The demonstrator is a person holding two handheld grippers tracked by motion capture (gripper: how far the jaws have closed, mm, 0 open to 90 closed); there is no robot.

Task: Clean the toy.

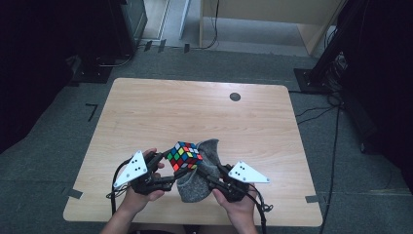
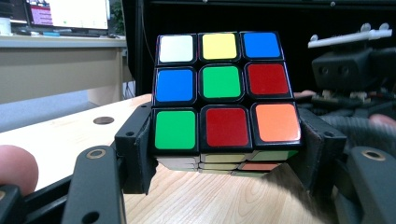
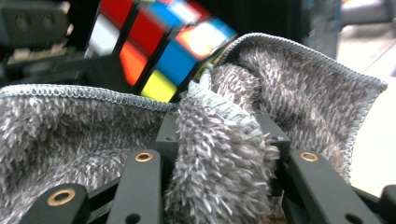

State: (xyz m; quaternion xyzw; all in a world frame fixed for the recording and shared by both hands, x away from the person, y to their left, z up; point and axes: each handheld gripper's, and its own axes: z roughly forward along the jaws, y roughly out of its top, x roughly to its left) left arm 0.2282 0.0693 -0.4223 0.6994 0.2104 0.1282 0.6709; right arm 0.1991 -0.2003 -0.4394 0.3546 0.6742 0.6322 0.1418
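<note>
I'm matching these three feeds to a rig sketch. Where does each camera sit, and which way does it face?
High view: above the person's side, looking forward and down on the table; forearms, hands, both hand-held grippers show.
Left gripper view: rides the left hand-held gripper, looking along its jaws clamping the puzzle cube; a fingertip shows.
Right gripper view: rides the right hand-held gripper, jaws pinching the grey cloth.
All three share the cube.

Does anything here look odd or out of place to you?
Nothing looks damaged or spilled. The puzzle cube is scrambled, its colours mixed on every face, and the left gripper holds it tilted above the table. The grey cloth, bunched in the right gripper, presses against it.
</note>
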